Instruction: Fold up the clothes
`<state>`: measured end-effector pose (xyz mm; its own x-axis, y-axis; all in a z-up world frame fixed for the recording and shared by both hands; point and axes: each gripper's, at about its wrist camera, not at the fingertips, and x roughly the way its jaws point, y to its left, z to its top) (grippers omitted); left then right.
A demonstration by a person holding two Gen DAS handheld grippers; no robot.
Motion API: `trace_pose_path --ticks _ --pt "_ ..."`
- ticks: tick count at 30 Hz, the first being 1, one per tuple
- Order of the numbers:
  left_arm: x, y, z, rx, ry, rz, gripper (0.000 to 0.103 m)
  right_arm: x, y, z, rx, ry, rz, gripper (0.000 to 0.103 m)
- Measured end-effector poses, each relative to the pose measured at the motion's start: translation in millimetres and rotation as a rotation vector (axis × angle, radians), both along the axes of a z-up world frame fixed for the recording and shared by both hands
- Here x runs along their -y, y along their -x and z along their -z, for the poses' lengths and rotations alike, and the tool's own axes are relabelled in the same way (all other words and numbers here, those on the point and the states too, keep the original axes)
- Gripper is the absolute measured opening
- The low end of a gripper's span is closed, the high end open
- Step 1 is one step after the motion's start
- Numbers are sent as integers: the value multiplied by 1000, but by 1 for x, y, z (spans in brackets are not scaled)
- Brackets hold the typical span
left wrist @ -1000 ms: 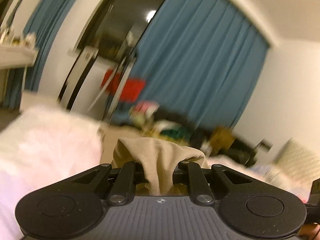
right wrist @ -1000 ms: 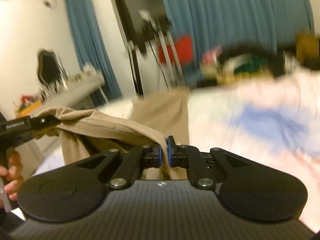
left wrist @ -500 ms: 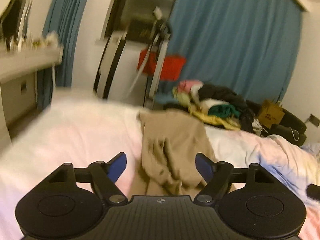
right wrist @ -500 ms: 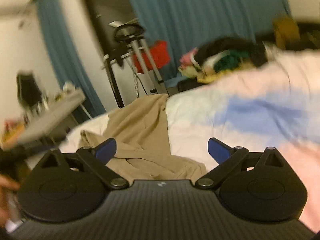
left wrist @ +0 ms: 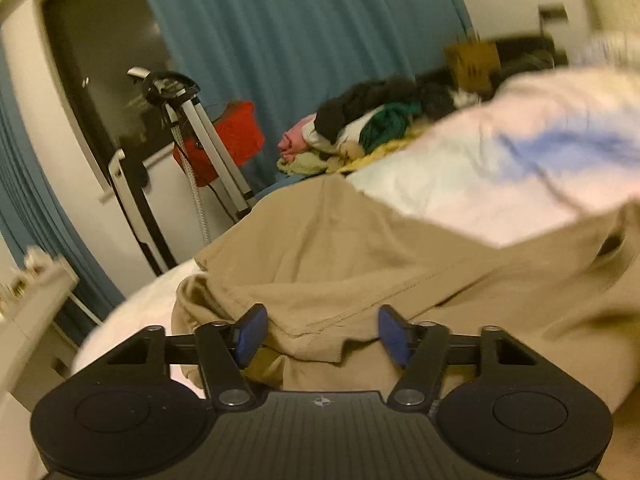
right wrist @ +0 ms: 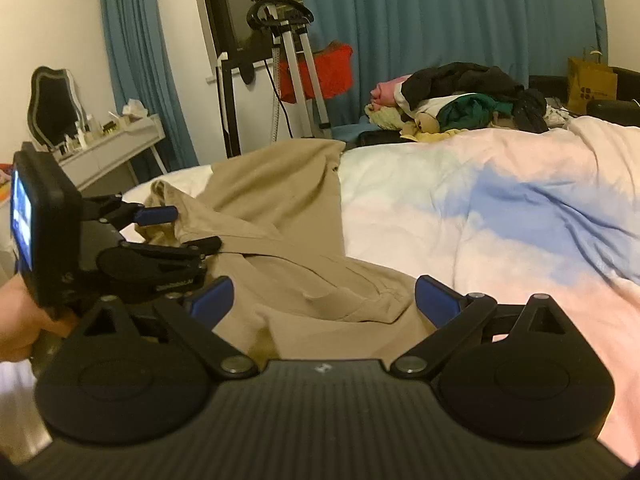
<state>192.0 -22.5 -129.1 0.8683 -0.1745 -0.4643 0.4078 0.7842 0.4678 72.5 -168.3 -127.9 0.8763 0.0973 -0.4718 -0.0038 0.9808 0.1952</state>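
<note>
Left gripper (left wrist: 320,334) low over the tan garment (left wrist: 360,264), jaws apart and closing, blue pads (left wrist: 250,332) on either side of a folded hem edge, cloth lying between them but not yet pinched. Garment spread ahead and off to the right of the gripper, rumpled, draped across the bed (left wrist: 460,184). Pastel duvet, white, pink and blue, beyond the garment to the upper right, blurred. Farther ahead, a pile of clothes (left wrist: 360,128) in black, green, pink and yellow. To the upper left, a metal stand (left wrist: 200,136) with a red cloth (left wrist: 232,136) beside it, blue curtain (left wrist: 300,32) behind.

Right gripper (right wrist: 322,302) jaws spread wide, nothing clamped, pads (right wrist: 434,300) standing off either side of a bunched part of the same tan garment (right wrist: 280,208). Garment directly ahead, running away toward the far edge of the bed (right wrist: 480,208), flat at the far end and crumpled close in. Left gripper (right wrist: 176,232) visible to the left, turned on its side, one blue finger above a fold of the cloth and a black finger below, a hand (right wrist: 16,320) on its grip at the frame edge. Duvet off to the right. Clothes pile (right wrist: 460,96) ahead and right at the far side, brown paper bag (right wrist: 590,84) beyond it. Dressing table (right wrist: 116,144) with small bottles and a mirror (right wrist: 54,108) far left.
</note>
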Motion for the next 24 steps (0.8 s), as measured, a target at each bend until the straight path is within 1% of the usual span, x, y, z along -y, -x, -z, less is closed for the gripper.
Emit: trace_pose_path --ticks 1,2,3,6,8,9,13,16,20,23,24 --pt "0 0 2 7 -8 5 31 -1 -3 2 -2 7 2 99" --pt "0 1 2 12 5 5 10 -1 -5 4 -2 14 5 99" --pt "0 2 1 16 17 6 4 -2 -6 5 -2 22 8 99" --pt "-5 9 -13 72 86 13 3 -2 -9 8 1 45 19 99" --pt "-8 18 -27 100 145 20 2 -2 -8 8 -1 59 28 99" --pt "-11 23 -36 105 185 22 2 -1 -8 8 0 61 35 99" --pt "-31 56 -76 113 388 33 2 -1 -3 5 19 76 52 99" --pt "-43 90 -100 139 493 54 2 -8 -3 3 41 106 26 99" --pt "-53 135 -118 186 563 82 2 -18 -5 0 66 158 37 99" --pt "-57 153 -126 219 593 79 2 -10 -1 -6 80 136 119 99" --pt "-59 156 -127 222 604 76 2 -3 2 -10 86 99 148 99"
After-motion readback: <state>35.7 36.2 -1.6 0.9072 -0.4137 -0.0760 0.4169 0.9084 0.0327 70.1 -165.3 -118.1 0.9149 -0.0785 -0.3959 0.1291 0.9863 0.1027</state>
